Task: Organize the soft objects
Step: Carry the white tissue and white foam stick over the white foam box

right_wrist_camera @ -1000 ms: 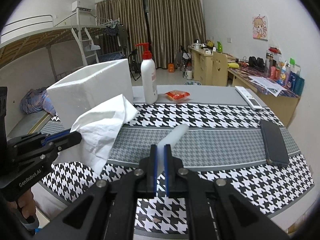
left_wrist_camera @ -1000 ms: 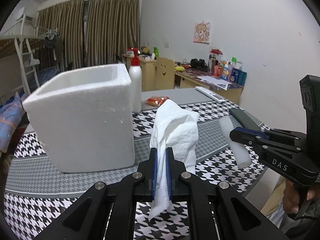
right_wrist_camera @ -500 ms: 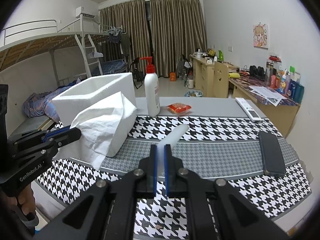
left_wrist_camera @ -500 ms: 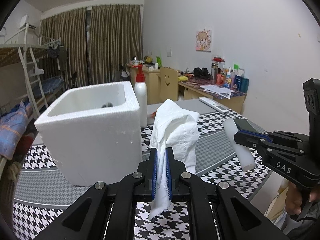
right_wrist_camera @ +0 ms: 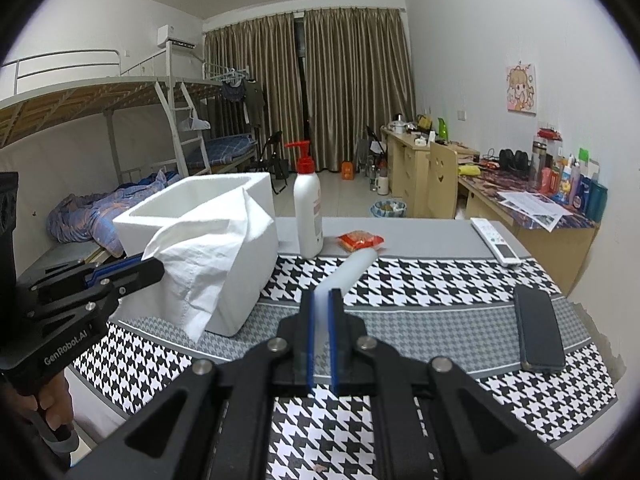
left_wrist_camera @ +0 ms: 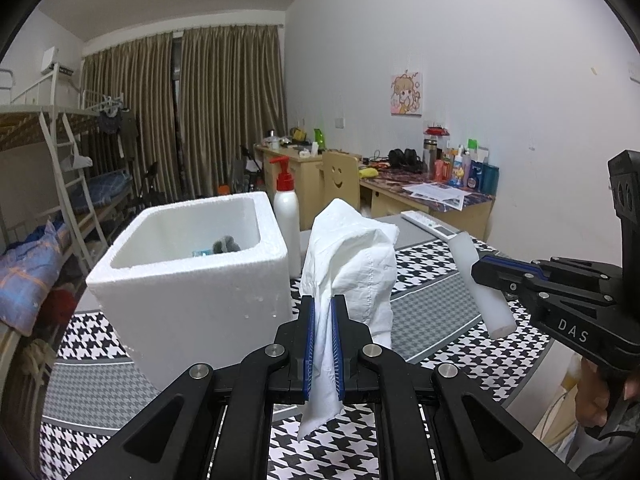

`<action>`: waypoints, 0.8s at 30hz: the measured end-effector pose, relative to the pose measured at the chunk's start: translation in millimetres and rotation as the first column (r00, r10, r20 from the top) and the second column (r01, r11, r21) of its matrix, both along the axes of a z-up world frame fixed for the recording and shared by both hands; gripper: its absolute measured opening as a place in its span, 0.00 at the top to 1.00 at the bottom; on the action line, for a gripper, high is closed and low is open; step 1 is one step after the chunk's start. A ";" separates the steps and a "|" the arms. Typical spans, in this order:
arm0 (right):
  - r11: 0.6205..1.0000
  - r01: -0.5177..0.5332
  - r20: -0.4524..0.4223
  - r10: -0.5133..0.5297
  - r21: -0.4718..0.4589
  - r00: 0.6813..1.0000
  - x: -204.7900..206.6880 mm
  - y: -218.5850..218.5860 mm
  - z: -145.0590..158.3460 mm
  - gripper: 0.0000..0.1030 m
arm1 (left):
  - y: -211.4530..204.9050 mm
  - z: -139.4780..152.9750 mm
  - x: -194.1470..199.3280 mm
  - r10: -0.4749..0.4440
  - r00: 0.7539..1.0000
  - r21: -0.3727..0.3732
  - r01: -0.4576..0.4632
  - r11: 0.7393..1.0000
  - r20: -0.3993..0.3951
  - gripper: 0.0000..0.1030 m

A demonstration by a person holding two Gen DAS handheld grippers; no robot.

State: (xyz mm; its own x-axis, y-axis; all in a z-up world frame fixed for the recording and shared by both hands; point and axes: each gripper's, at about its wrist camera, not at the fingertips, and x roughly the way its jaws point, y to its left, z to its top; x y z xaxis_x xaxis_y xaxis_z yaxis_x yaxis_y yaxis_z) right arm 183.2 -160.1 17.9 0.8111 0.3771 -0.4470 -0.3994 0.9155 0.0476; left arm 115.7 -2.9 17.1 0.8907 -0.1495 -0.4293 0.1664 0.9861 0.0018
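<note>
Tissue point(left_wrist_camera: 352, 264) pinched in left tool point(left_wrist_camera: 323, 336) — beside foam box point(left_wrist_camera: 188, 280)

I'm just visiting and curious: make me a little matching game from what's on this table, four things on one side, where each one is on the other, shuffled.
Things:
1. white tissue
2. white foam stick
3. black phone
4. pump bottle

Places:
A. lying flat on the tablecloth
B. pinched in the right gripper
C. standing beside the foam box
D. pinched in the left gripper

Pairs: 1-D, 2-B, 3-A, 4-C
</note>
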 end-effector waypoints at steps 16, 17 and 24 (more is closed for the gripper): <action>0.999 -0.035 0.061 0.034 0.017 0.998 0.4 10.2 19.4 0.92 | 10.4 20.4 1.7 0.034 0.998 0.005 -0.034 0.999 0.058 0.92; 0.999 -0.039 0.063 0.038 0.018 0.997 0.8 10.7 20.5 0.92 | 12.8 21.4 1.2 0.033 0.998 0.004 -0.034 0.999 0.061 0.92; 0.997 -0.076 0.082 0.074 0.022 0.994 4.0 18.2 29.3 0.92 | 15.9 33.5 1.9 0.048 0.995 0.003 -0.048 0.999 0.088 0.92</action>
State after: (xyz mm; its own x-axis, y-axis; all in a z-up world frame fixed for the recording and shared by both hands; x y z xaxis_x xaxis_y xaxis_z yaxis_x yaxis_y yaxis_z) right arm 187.2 -141.9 47.1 0.8135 0.4482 -0.3707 -0.4702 0.8819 0.0344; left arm 117.6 13.1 50.6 0.9312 -0.1037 -0.3496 0.1179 0.9928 0.0197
